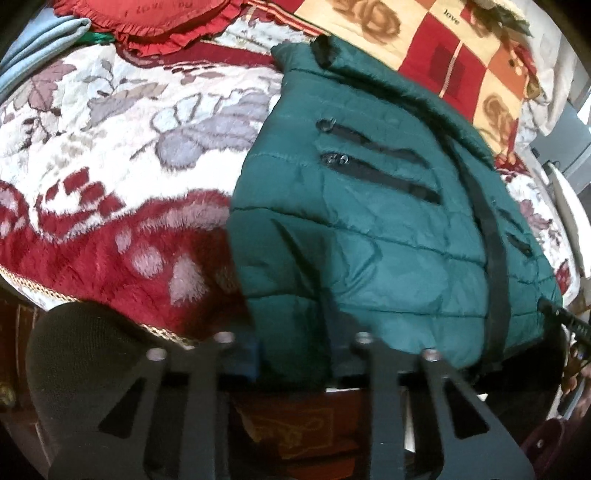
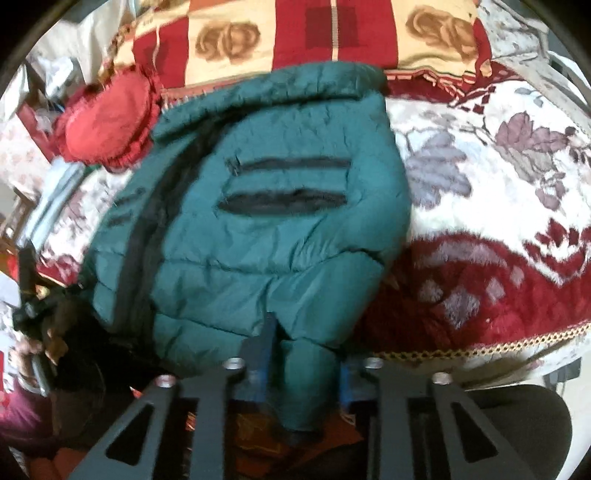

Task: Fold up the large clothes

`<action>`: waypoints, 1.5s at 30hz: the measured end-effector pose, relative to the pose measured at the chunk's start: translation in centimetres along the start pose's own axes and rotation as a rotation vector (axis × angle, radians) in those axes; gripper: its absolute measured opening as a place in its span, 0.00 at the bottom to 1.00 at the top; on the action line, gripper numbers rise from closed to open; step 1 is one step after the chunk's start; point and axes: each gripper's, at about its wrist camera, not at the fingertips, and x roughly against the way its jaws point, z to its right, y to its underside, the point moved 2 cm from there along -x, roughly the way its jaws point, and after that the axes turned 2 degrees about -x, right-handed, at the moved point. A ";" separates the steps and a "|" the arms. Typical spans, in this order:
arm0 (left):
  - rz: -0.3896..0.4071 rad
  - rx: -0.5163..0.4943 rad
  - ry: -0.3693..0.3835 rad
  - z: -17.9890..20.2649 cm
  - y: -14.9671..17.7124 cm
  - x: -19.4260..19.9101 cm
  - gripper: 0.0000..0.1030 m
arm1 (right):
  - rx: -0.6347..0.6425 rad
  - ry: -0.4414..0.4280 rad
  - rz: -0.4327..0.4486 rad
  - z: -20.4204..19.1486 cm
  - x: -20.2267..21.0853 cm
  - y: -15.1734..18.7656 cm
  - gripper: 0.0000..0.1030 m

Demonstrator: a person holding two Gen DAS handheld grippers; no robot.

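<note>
A dark green quilted puffer jacket (image 1: 369, 221) lies on a bed, its black front zipper and zip pockets facing up. It also shows in the right wrist view (image 2: 258, 236). My left gripper (image 1: 291, 354) is shut on the jacket's near hem at the bed's front edge. My right gripper (image 2: 306, 354) is shut on a rolled bunch of the jacket's hem, which hangs between the fingers. The fingertips of both grippers are partly hidden by the fabric.
The bed is covered by a fuzzy red and white flowered blanket (image 1: 110, 166). A red frilled cushion (image 2: 107, 122) and a checked red and cream pillow (image 2: 295, 33) lie at the far end. A black mesh chair back (image 1: 81, 365) stands near the bed's front edge.
</note>
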 end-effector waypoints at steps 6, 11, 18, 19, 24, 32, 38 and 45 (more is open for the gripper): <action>0.040 0.009 0.130 0.3 -2.4 3.1 0.11 | -0.078 -0.187 0.097 -0.3 2.8 -3.4 0.16; 0.119 0.015 0.156 1.2 -6.2 5.4 0.11 | -0.105 -0.239 0.168 -0.7 4.2 -7.7 0.15; 0.223 0.073 0.178 1.5 -12.9 7.3 0.11 | -0.131 -0.222 0.254 -0.1 4.6 -14.5 0.15; 0.237 0.078 0.177 1.6 -13.9 7.4 0.11 | -0.137 -0.210 0.265 -0.1 4.3 -15.9 0.15; 0.280 0.104 0.168 2.4 -19.4 6.9 0.11 | -0.173 -0.164 0.302 0.8 3.0 -21.1 0.15; 0.269 0.136 0.088 3.0 -26.3 2.4 0.11 | -0.183 -0.044 0.308 1.3 -1.5 -27.5 0.15; 0.252 0.149 0.050 2.4 -28.0 -0.4 0.11 | -0.210 -0.029 0.287 2.8 -3.6 -29.1 0.15; 0.248 0.106 -0.013 2.9 -29.1 -2.2 0.11 | -0.202 0.018 0.266 3.1 -5.7 -30.3 0.15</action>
